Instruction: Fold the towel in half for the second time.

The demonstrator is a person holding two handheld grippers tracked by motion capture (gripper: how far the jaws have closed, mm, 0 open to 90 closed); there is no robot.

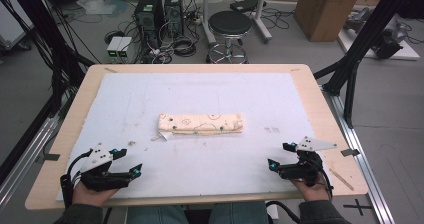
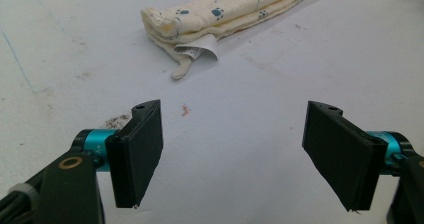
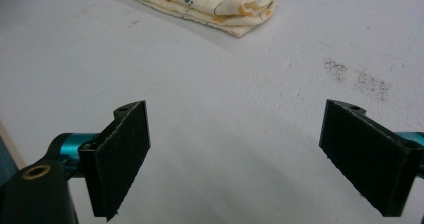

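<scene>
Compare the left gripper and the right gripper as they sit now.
The left gripper rests at the mat's near left corner; the right gripper rests at its near right. The left one's grey plate tilts left; the right one's grey plate points right. Both are open, empty, aimed inward toward the folded cloth.

Left gripper and right gripper rested low at near corners, jaws spread wide, empty

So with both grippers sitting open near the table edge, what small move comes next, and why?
Probably bring the left hand-held gripper forward to the folded cloth's near left end: both it and the right hand-held gripper are open, empty and apart from the cloth.
</scene>
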